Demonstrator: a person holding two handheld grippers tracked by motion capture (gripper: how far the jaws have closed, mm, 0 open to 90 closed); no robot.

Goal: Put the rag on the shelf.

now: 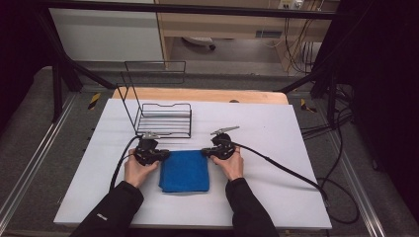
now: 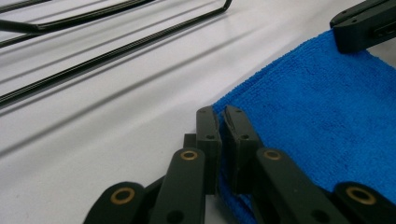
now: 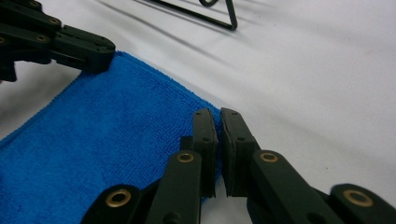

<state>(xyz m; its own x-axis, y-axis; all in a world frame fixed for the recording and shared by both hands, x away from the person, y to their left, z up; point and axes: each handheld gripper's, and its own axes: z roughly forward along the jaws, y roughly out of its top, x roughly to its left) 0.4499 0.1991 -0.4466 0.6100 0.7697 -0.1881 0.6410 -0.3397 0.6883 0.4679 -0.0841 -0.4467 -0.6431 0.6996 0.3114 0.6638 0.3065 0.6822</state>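
A folded blue cloth [image 1: 184, 170] lies flat on the white tabletop [image 1: 262, 133] between my two hands. My left gripper [image 1: 167, 154] is shut on the cloth's far left corner; in the left gripper view the jaws [image 2: 222, 119] stand almost together with the cloth's [image 2: 317, 107] edge pinched between them. My right gripper [image 1: 203, 152] is shut on the far right corner, and in the right gripper view its jaws [image 3: 219, 119] pinch the cloth [image 3: 107, 135] at its tip. Each gripper view also catches the other gripper at the opposite corner.
A black wire rack [image 1: 163, 118] stands just beyond the cloth, left of centre, with its back panel tilted up. Cables trail from both grippers, the right one running off to the table's right edge [image 1: 316, 182]. Bare white surface lies right of the rack.
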